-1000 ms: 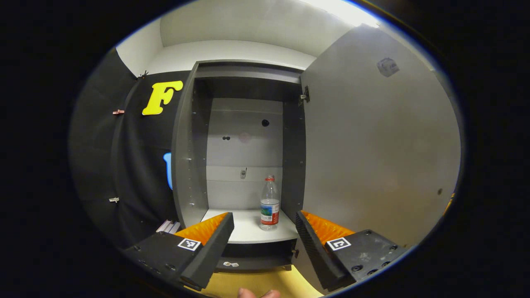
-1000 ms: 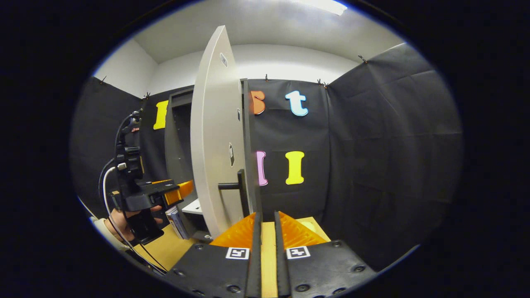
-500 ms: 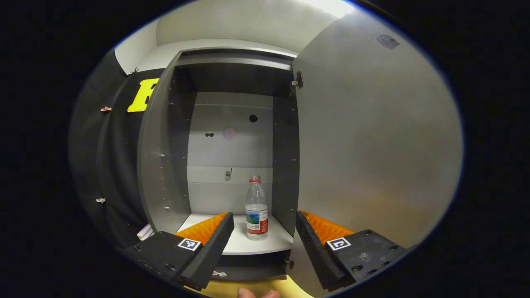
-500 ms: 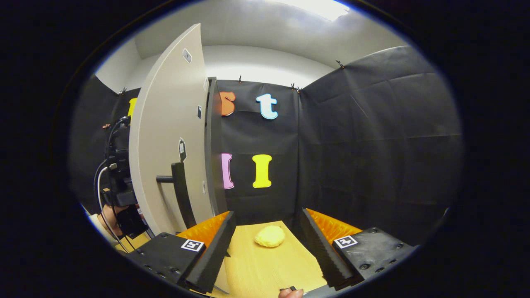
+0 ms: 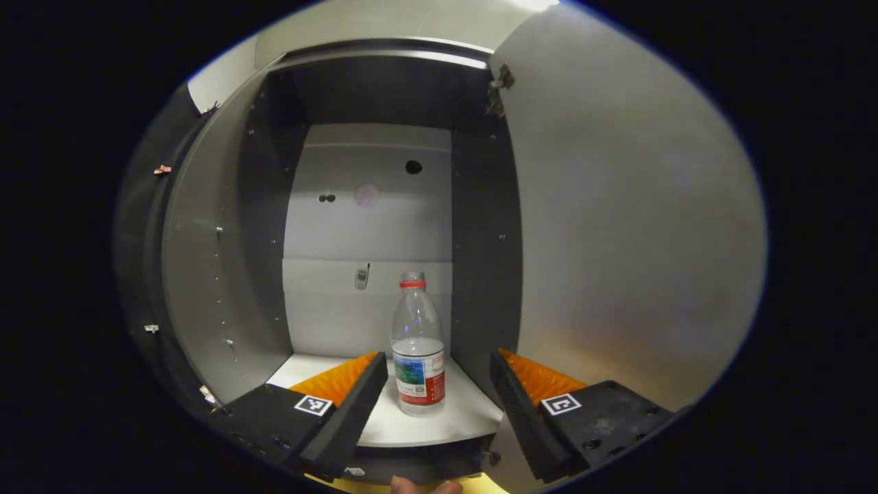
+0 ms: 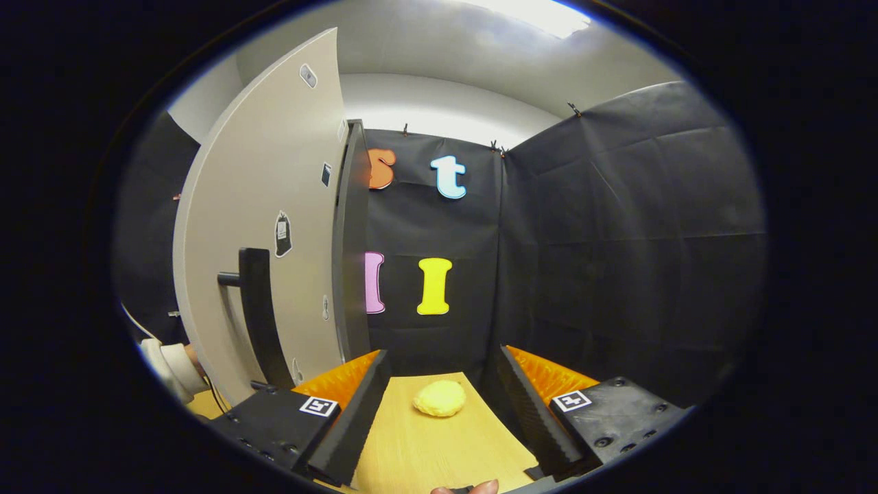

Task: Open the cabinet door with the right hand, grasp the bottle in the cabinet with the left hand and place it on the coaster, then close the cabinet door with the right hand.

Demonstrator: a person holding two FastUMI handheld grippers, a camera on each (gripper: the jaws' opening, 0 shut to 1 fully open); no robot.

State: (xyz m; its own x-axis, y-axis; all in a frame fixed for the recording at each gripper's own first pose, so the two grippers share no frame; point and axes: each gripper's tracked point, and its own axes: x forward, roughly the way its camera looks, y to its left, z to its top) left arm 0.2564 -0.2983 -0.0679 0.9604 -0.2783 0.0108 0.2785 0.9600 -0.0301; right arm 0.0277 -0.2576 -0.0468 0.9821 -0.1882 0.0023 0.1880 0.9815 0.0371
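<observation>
Left gripper view: the bottle (image 5: 418,357) stands upright on the cabinet (image 5: 384,422) shelf at lower centre, dead ahead of the left gripper (image 5: 432,405), whose fingers gape wide, empty, either side of it but short of it. Right gripper (image 6: 439,405) likewise wide, empty.

You see bright ceiling light (image 6: 542,14) glaring at the top; the cabinet (image 5: 384,89) inside stays dim, and edges bend strongly.
</observation>
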